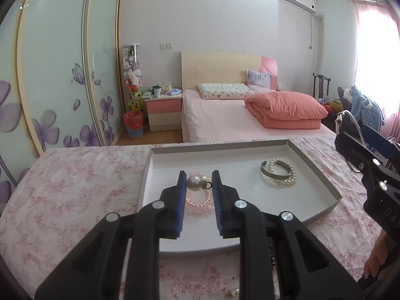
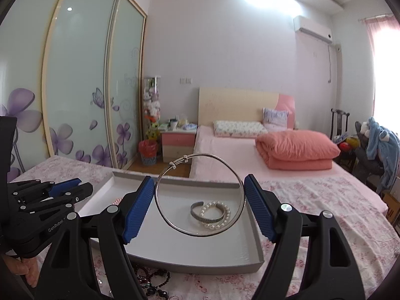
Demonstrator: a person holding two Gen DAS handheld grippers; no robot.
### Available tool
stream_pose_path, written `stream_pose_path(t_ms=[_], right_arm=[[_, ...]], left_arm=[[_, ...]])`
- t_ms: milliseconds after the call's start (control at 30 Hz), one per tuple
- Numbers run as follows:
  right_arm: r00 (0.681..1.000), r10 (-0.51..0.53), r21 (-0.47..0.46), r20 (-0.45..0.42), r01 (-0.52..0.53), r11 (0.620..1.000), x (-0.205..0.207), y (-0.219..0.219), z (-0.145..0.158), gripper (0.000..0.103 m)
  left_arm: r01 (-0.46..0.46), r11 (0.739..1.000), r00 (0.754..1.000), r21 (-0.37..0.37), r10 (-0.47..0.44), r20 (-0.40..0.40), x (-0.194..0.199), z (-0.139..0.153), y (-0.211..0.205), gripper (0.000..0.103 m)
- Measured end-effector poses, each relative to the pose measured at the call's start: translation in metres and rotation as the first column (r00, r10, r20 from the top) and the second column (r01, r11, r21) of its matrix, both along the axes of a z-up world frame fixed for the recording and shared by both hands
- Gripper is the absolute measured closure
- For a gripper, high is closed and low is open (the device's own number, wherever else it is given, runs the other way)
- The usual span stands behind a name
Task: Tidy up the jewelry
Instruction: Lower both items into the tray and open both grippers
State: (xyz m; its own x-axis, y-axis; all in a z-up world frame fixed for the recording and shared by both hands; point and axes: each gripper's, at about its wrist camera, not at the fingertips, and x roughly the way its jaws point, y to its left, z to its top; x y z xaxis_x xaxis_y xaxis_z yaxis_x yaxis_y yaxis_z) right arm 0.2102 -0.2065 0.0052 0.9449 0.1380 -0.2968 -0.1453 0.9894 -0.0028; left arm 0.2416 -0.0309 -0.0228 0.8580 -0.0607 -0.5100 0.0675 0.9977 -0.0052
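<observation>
Between my left fingers (image 1: 199, 183) sits a large pearl pendant (image 1: 194, 183) with a small gold cap, clenched at the tips and hanging over the near left part of the grey tray (image 1: 322, 175). Just under it, on the tray floor, lies a pink bead bracelet (image 1: 198, 201). My right fingers (image 2: 199, 195) are spread wide around a thin silver bangle (image 2: 160, 210), which stands upright with its rim pressed against both blue pads, held above the tray's middle. Farther out in the tray, toward its right side, a flat silver cuff (image 2: 200, 212) and a white pearl bracelet (image 2: 220, 215) rest touching each other.

So three pieces look already placed, and I judge two more are on their way in, neither yet set down. More remains: dark bead strands (image 2: 152, 280) lie on the floral cloth (image 1: 75, 187) just in front of the tray's near edge, and a small pearl piece (image 1: 233, 292) shows on the cloth by my left gripper.
</observation>
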Motion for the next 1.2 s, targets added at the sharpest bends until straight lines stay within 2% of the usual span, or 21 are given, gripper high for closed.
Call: stream_pose_path(t_ms=[300,467,533,633,767,867,1067,1200], right_arm=[[0.973,0.03,0.047,-0.23,-0.02,0.999,0.057,-0.001,-0.034,0.029],[0.952,0.041,0.091,-0.304,-0.014,0.996,0.074,-0.003,-0.047,0.029],[0.942,0.049,0.111,-0.332,-0.012,0.994,0.079,-0.004,-0.05,0.028],[0.939,0.051,0.138,-0.339,-0.004,0.99,0.078,-0.009,-0.05,0.025],[0.948,0.036,0.149,-0.317,0.012,0.989,0.07,-0.022,-0.043,0.025],[0.951,0.028,0.148,-0.308,0.019,0.989,0.061,-0.027,-0.039,0.025],[0.95,0.046,0.129,-0.31,-0.006,0.992,0.035,-0.032,-0.034,0.033],[0.936,0.087,0.092,-0.342,-0.058,0.994,0.014,-0.027,-0.039,0.042]], left_arm=[[0.034,0.999,0.991,-0.025,-0.037,-0.131,0.048,-0.031,-0.006,0.082],[0.046,0.997,0.982,-0.056,-0.056,-0.179,0.065,-0.04,-0.003,0.081],[0.05,0.996,0.98,-0.074,-0.064,-0.19,0.068,-0.042,-0.003,0.076],[0.049,0.991,0.977,-0.128,-0.074,-0.2,0.071,-0.041,0.003,0.069],[0.029,0.971,0.974,-0.236,-0.081,-0.21,0.07,-0.034,0.024,0.069],[0.01,0.957,0.977,-0.289,-0.07,-0.2,0.065,-0.024,0.041,0.069],[-0.014,0.964,0.983,-0.267,-0.036,-0.182,0.037,-0.009,0.055,0.069],[-0.007,0.975,0.983,-0.22,-0.033,-0.181,0.006,-0.009,0.06,0.064]])
